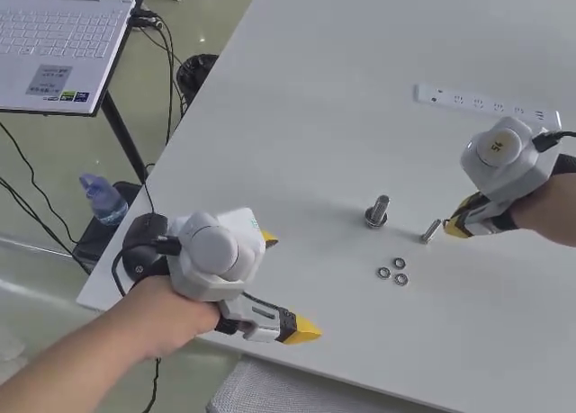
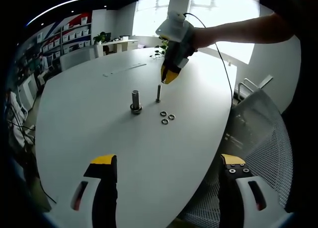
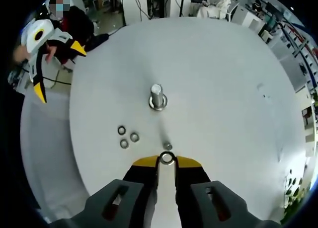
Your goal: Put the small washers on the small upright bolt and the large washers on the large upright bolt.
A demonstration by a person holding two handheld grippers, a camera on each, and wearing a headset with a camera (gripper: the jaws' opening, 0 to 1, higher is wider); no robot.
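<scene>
The large upright bolt stands mid-table on a wider ring at its foot. Right of it is the small upright bolt. Three loose washers lie flat in front of the bolts. My right gripper is shut on a washer, held just beside and above the small bolt's top. Near the table's front edge, my left gripper stands open with nothing between its fingers.
A white power strip lies at the back right of the white table. Off the left edge are a laptop on a stand, cables and a plastic bottle. A mesh chair sits by the front edge.
</scene>
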